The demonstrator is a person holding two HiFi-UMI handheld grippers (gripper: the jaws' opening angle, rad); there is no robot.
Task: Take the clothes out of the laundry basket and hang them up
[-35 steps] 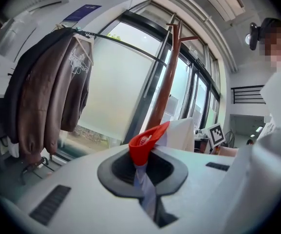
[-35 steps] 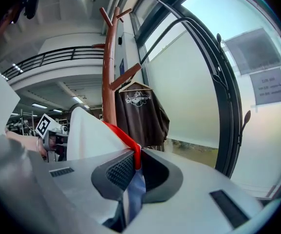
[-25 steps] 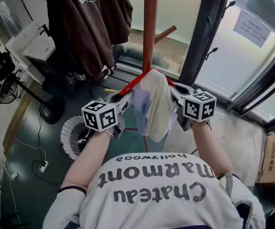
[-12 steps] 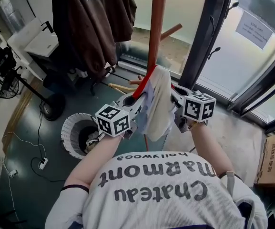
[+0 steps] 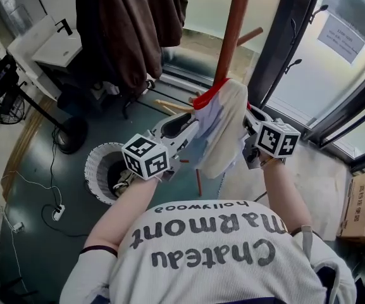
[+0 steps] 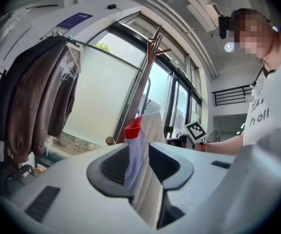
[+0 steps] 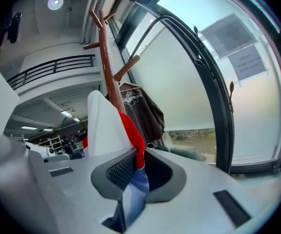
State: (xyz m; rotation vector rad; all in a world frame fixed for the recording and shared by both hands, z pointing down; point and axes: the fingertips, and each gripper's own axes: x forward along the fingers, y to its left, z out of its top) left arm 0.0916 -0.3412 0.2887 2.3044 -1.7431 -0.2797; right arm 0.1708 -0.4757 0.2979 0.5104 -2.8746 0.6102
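one garment [image 5: 223,128], white and blue with red trim, strung between the two grippers. it is well above the laundry basket [image 5: 98,170], which sits on the floor below the left gripper [image 6: 140,165]. right gripper [image 7: 134,172] clamped tight on the red edge. left gripper's jaws have just been opening: cloth hangs between them, pads not pressing it. we judge the trim is held high and stretched so it can go over a peg of the coat stand [image 5: 231,33], just beyond both grippers. count: two grippers, one held garment, one basket, one stand, one brown hoodie [image 5: 131,30] hung beyond the left gripper.
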